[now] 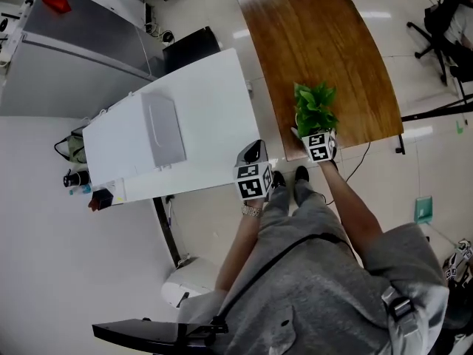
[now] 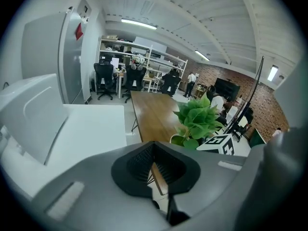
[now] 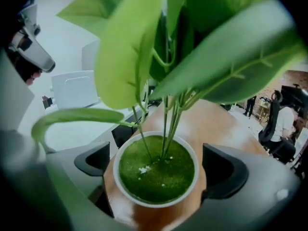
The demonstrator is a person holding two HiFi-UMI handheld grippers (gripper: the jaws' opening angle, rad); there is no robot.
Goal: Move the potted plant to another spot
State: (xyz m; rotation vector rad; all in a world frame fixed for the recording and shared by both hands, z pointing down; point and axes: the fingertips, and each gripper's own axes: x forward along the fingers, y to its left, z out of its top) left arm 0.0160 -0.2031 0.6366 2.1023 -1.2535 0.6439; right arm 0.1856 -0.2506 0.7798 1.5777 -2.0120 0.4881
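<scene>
**Plant at the brink, right tool spread around its pot**

Potted plant [image 1: 315, 109] stands on the wooden surface [image 1: 318, 35], right at its near edge, about 1 o'clock from the person. The right tool [image 3: 155, 170] comes in from 6 o'clock, with one jaw at 9 and the other at 3 of the white pot. A thin sliver of wood shows between each pad and the rim, so I take the jaws to be released and bracketing the pot, not yet pressing it. The left tool [image 2: 154, 163] hangs at the person's 11 o'clock, just off the near corner of the white surface [image 1: 214, 102]. Its jaws are clenched together on nothing.

The risks, as I judge them:

- **Edge:** the pot sits so close to the edge that one jaw touching before the other could push it sideways or off toward 6 o'clock.
- **Grip:** the pot looks smooth and probably tapered, so a light or low grip might let it slip on the lift.
- **Balance:** the leaves [image 3: 130, 47] stand tall over a small base and crowd the right tool's camera, so a quick swing could tilt the pot in the jaws.
- **Left tool:** it is near enough to snag foliage if the carry heads toward 9 o'clock and the white surface.
</scene>
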